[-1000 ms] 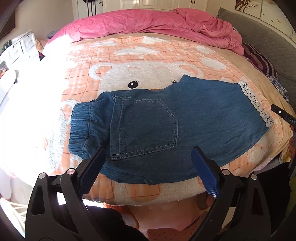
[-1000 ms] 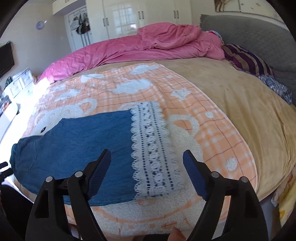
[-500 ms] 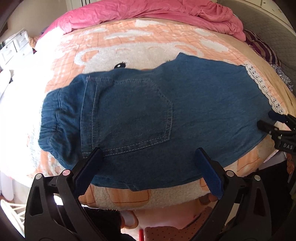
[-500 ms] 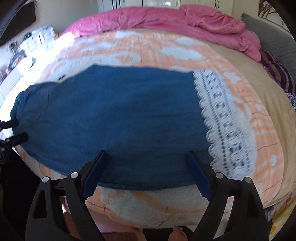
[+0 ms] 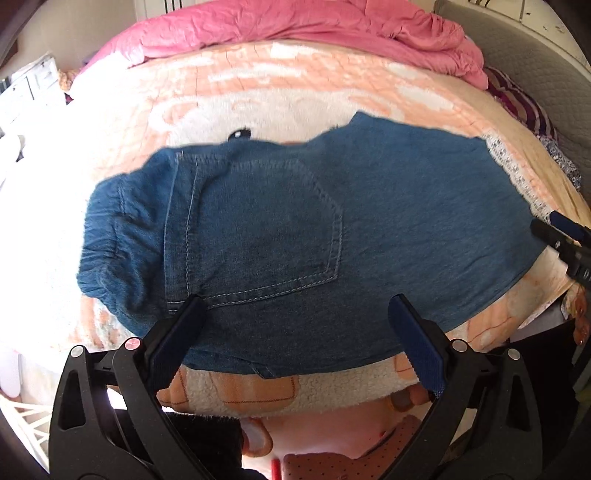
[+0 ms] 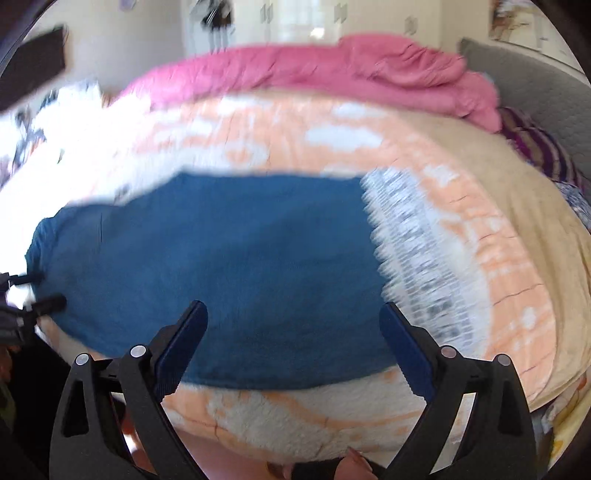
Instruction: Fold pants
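Blue denim pants (image 5: 295, 236) with a back pocket lie flat on the bed, waistband at the left and white lace hem (image 5: 506, 162) at the right. They also show in the right wrist view (image 6: 229, 266), blurred, with the lace hem (image 6: 417, 266) at the right. My left gripper (image 5: 295, 332) is open, over the near edge of the pants below the pocket. My right gripper (image 6: 291, 336) is open, over the near edge by the leg end. Each gripper shows at the edge of the other's view: the right one (image 5: 565, 236), the left one (image 6: 33, 291).
An orange and white fleece blanket (image 5: 280, 92) with a bear print covers the bed. A pink duvet (image 5: 303, 26) is bunched at the far end. A grey headboard (image 5: 532, 48) and striped pillow (image 5: 521, 103) are at the right. White drawers (image 5: 26, 88) stand at the left.
Both grippers have dropped closer to the near edge of the pants and stay open. The right wrist view is now motion-blurred. The pants have not moved.
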Demonstrator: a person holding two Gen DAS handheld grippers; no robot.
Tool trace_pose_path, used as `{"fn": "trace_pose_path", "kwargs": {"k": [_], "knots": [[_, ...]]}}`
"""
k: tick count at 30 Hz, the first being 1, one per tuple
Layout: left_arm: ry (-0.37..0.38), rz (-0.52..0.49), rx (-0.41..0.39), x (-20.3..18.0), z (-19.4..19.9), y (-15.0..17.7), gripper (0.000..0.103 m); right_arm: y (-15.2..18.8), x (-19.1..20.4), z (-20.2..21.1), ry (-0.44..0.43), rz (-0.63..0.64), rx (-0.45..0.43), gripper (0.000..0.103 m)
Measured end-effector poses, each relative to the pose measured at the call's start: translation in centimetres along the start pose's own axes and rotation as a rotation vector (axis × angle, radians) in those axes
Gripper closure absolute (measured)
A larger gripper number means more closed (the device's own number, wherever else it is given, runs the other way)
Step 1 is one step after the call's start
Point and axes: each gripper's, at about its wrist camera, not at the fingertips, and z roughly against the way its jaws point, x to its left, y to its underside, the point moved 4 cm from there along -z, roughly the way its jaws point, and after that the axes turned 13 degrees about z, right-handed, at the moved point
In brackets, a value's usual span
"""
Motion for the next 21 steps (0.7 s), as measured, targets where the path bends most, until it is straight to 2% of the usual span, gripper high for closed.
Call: {"fn": "trace_pose_path", "kwargs": {"k": [9, 15, 19, 21], "knots": [[0.028, -0.031, -0.075, -2.3, 2.7, -1.0, 0.010, 0.3, -5.1, 2.2, 0.064, -0.200, -0.060, 0.007], [0.044, -0.054, -0.093, -4.0, 3.0, -1.9, 0.010, 1.4, -7.1, 3.0, 0.041, -0.309, -0.079, 0.007], [0.065, -0.080, -0.096, -5.7, 2.7, -2.5, 0.010, 1.7, -8.5, 4.0, 0.084, -0.352, -0.104, 0.007], [0.083, -0.098, -0.094, -6.7, 2.4, -3.0, 0.010, 1.9, -9.0, 4.1, 0.144, -0.346, -0.089, 0.006]]}}
